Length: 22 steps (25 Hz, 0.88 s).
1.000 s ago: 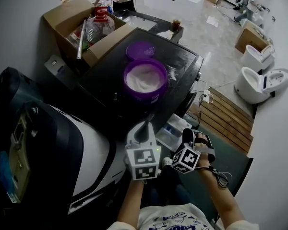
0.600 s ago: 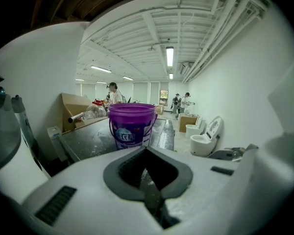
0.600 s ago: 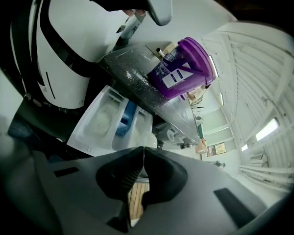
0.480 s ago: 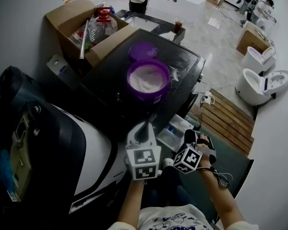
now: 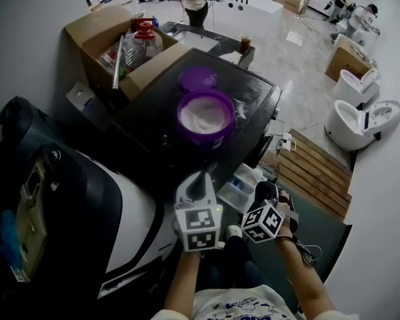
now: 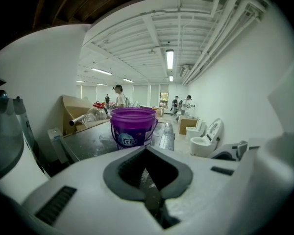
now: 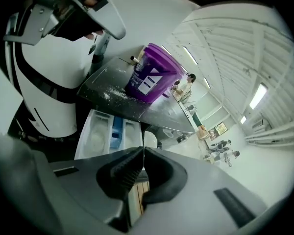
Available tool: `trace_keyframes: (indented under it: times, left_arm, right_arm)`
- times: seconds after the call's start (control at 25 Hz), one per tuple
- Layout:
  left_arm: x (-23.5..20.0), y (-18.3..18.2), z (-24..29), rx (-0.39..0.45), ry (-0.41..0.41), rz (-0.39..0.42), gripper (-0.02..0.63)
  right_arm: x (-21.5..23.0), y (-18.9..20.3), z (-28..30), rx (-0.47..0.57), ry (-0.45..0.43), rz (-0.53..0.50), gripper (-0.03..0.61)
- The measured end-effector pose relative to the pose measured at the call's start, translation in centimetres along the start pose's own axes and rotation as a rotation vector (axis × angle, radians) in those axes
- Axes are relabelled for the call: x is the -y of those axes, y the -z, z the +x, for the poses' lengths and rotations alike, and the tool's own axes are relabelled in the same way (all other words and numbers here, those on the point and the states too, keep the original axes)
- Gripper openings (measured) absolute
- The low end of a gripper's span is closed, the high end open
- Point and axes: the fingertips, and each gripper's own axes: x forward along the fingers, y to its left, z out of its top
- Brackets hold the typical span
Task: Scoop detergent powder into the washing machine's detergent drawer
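Left claw (image 5: 200, 181) and right claw (image 5: 264, 192) are both pressed together, empty. The powder tub (image 5: 205, 117) is uncapped and the drawer (image 5: 239, 187) pulled out; scooping looks unstarted.

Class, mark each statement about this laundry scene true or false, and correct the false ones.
1. The purple bucket holds white powder. True.
2. The lid is on the bucket. False: the lid lies behind it on the washing machine top.
3. The detergent drawer is pulled open. True.
4. The right gripper holds a scoop. False: its jaws are together with nothing between them.
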Motion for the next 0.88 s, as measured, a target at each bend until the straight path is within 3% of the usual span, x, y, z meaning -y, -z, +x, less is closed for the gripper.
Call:
trace_keyframes:
  times: [0.88]
  left_arm:
    - [-1.4,-7.0,-1.5,0.138,-0.022,0.022,0.002]
  right_arm:
    - [9.4,-8.2,-6.8,0.281,0.142,0.378,0.02]
